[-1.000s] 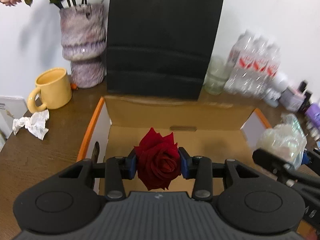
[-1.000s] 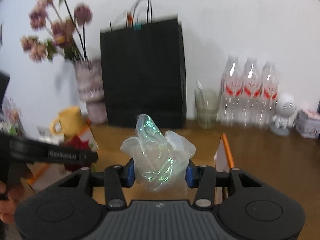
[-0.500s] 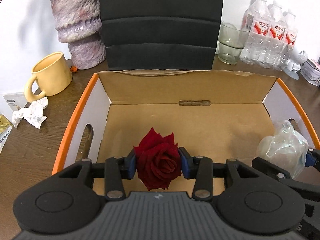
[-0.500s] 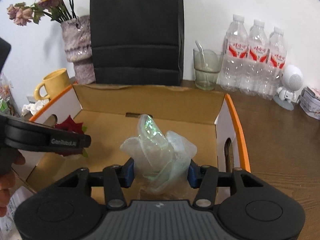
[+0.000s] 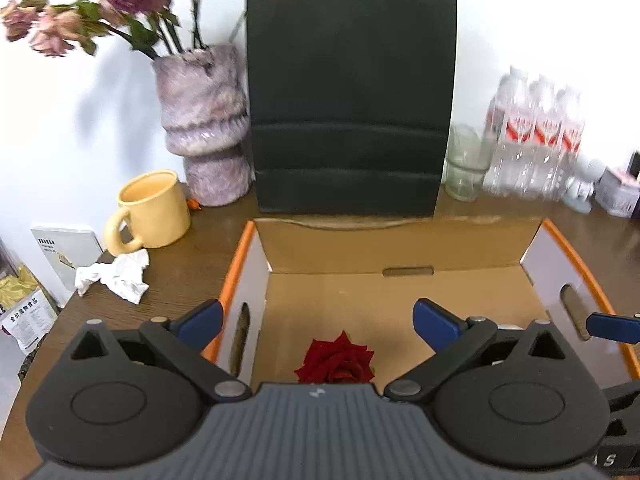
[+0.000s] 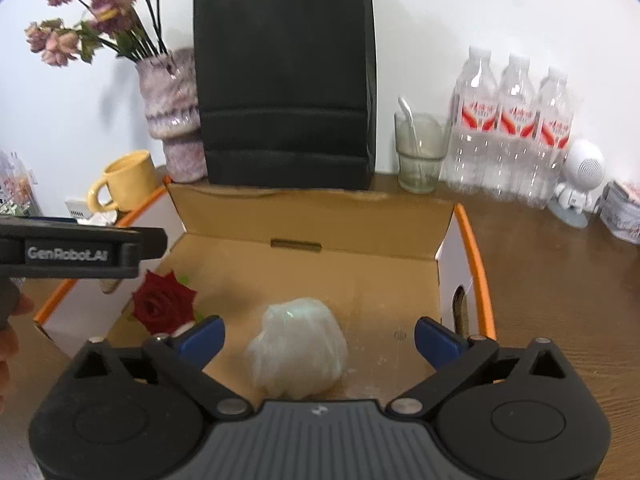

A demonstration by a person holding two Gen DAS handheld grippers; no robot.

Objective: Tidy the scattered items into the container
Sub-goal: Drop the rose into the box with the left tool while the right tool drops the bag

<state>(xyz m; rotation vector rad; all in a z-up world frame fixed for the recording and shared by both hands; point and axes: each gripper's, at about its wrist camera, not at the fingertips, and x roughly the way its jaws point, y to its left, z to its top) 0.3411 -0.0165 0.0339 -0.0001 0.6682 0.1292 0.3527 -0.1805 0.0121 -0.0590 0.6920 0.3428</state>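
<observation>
An open cardboard box (image 5: 392,240) (image 6: 312,216) with orange-edged white sides stands on the brown table. A red rose head (image 5: 336,362) (image 6: 162,306) lies on the box floor at its near left. A crumpled iridescent plastic wrap (image 6: 298,350) lies on the floor near the middle. My left gripper (image 5: 318,318) hangs above the rose, its jaws opening wide, pads clear of the flower. My right gripper (image 6: 318,336) hovers over the wrap, jaws opening too, nothing pressed between them. A crumpled white tissue (image 5: 114,276) lies on the table left of the box.
Behind the box stand a black paper bag (image 5: 348,96), a marbled vase (image 5: 202,124) with dried flowers, a yellow mug (image 5: 152,210), a glass (image 6: 420,152) and water bottles (image 6: 512,128). A white figurine (image 6: 580,184) and a tin sit at the right.
Both grippers have opened. The rose dropped from the left gripper and the plastic wrap from the right onto the box floor. The left view has tilted up and pulled back.
</observation>
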